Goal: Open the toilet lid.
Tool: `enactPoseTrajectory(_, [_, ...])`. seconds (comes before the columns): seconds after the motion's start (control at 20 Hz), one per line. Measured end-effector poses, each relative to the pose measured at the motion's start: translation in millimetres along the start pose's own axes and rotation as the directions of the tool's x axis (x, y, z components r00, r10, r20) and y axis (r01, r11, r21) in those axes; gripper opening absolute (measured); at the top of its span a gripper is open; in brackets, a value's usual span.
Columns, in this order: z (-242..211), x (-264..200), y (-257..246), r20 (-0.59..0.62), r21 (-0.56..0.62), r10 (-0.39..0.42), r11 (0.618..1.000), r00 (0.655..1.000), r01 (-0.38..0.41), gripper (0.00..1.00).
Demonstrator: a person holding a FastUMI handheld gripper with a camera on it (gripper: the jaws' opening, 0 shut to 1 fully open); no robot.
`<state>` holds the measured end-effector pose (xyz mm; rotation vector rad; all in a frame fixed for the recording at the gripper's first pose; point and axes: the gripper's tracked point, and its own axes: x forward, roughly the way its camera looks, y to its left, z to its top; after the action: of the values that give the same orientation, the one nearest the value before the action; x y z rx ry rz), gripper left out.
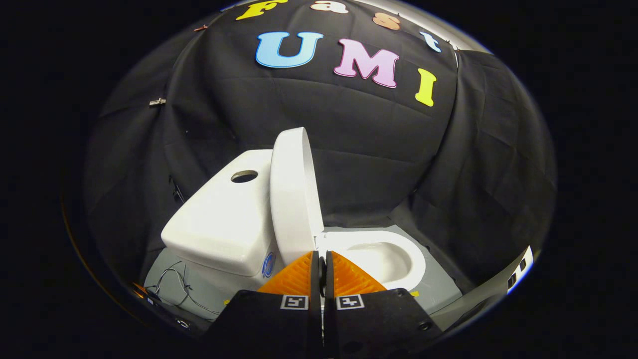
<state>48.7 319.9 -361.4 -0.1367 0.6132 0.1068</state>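
1. Gripper: the two fingers lie pressed together, with only a thin dark slit between them. Nothing is held between them. Their tips point toward the base of the raised lid.

2. Finger mounts: two dark blocks sit behind the fingers, each bearing a small square marker near the inner edge.

3. Toilet lid: white and oval, it stands raised and nearly upright just ahead of the fingertips. It is seen almost edge-on, and its lower end comes down right at the tips. Whether the tips touch it cannot be told. Its upper end leans toward the tank.

4. Toilet bowl: just beyond the fingertips and to their right, the white rim lies uncovered, and the pale inside of the bowl is open to view.

5. Tank: ahead and to the left of the fingers, directly beside the lid, stands a white cistern. Its top carries a round hole. A small round blue sticker sits low on its near face, close to the left finger.

6. Floor panel: a grey sheet lies under the toilet, showing to either side of the fingers.

7. Wires: thin dark loose leads rest on the grey sheet, left of the gripper, below the tank.

8. Booth wall: black cloth hangs behind the toilet, well beyond the fingers, creased and folded on the right.
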Motion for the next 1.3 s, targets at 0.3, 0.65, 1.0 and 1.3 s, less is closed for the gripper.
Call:
enactPoseTrajectory(0.3, [0,-4,8,-0.005,-0.028,0.009,1.000,1.000,-0.009,0.06])
enactPoseTrajectory(0.65, [1,-3,8,-0.001,-0.080,0.012,0.997,1.000,-0.012,0.09])
enactPoseTrajectory(1.0, [3,-13,10,0.019,-0.096,0.034,0.995,0.999,-0.032,0.84])
enactPoseTrajectory(1.3, [30,-32,-2,0.086,-0.061,0.049,0.997,0.995,-0.044,0.99])
